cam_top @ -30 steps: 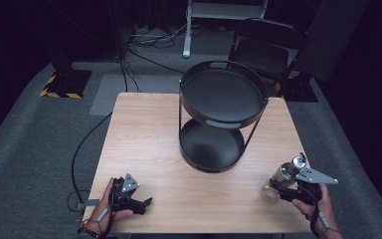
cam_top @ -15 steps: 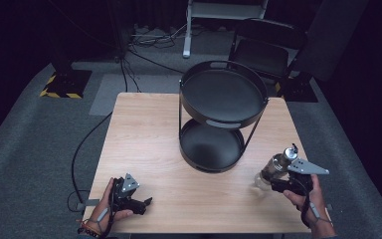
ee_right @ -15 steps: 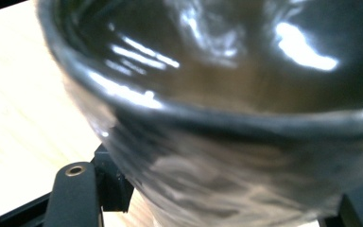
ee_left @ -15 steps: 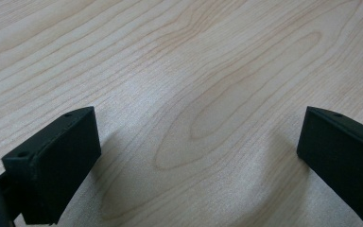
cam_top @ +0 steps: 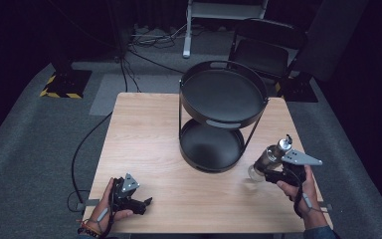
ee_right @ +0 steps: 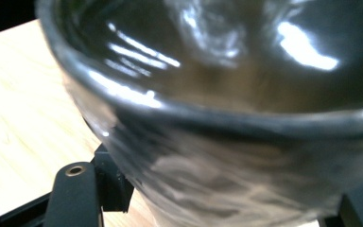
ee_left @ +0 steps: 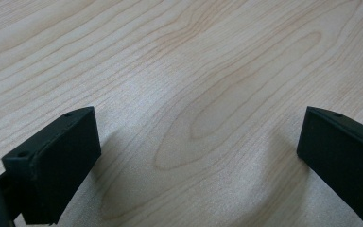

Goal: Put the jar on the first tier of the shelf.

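No writing can be read on anything here. The right gripper (cam_top: 264, 172) is clenched around a clear glass jar (cam_top: 267, 158), held tilted above the wooden table (cam_top: 144, 129), right of the black two-tier tray stand (cam_top: 222, 94). The left gripper (cam_top: 142, 203) rests released on the tabletop.

A wooden table (cam_top: 144, 134) carries a black two-tier tray stand (cam_top: 214, 149).

This looks like a lab or recording studio: dark walls, grey carpet (cam_top: 25, 149), cables (cam_top: 144, 35) trailing across the floor, a stand base with yellow-black hazard tape (cam_top: 62, 84), a folding chair (cam_top: 266, 50), and one bare wooden surface (cam_top: 144, 134) under bright light.
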`<state>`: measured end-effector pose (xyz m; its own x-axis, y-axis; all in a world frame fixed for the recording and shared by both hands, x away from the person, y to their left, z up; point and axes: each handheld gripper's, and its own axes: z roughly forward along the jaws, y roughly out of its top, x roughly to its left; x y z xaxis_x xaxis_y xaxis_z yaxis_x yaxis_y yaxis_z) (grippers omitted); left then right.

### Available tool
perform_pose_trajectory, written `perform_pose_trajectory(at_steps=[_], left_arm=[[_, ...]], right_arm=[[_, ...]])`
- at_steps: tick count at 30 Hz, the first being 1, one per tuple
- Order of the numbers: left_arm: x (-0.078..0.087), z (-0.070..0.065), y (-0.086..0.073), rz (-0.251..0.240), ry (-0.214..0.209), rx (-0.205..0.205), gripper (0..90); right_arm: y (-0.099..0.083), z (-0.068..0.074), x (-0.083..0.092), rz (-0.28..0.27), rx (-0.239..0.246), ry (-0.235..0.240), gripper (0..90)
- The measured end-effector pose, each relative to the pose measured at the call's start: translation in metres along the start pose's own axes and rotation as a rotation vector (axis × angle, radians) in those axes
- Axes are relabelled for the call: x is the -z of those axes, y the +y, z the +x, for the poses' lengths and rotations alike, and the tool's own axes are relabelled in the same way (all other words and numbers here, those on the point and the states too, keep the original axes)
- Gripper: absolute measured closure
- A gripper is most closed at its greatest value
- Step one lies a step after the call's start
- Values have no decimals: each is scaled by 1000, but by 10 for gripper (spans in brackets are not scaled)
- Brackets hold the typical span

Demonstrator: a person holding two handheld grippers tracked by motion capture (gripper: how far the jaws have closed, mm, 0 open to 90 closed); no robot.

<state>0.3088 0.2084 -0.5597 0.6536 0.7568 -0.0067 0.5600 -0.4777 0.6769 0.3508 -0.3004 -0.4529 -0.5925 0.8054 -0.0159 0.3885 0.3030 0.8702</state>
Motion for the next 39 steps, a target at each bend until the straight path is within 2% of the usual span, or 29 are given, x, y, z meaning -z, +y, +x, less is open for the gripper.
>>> perform_pose_trajectory(at_steps=[18,25,39], left_arm=[[0,0,0,0,0,0,0],[0,0,0,0,0,0,0],[0,0,0,0,-1,-1,1]], right_arm=[[26,-1,-22,-86,-59,-14,345],[30,-3,-34,-143,-110,-9,345],[32,4,-63,-155,-148,-2,345]])
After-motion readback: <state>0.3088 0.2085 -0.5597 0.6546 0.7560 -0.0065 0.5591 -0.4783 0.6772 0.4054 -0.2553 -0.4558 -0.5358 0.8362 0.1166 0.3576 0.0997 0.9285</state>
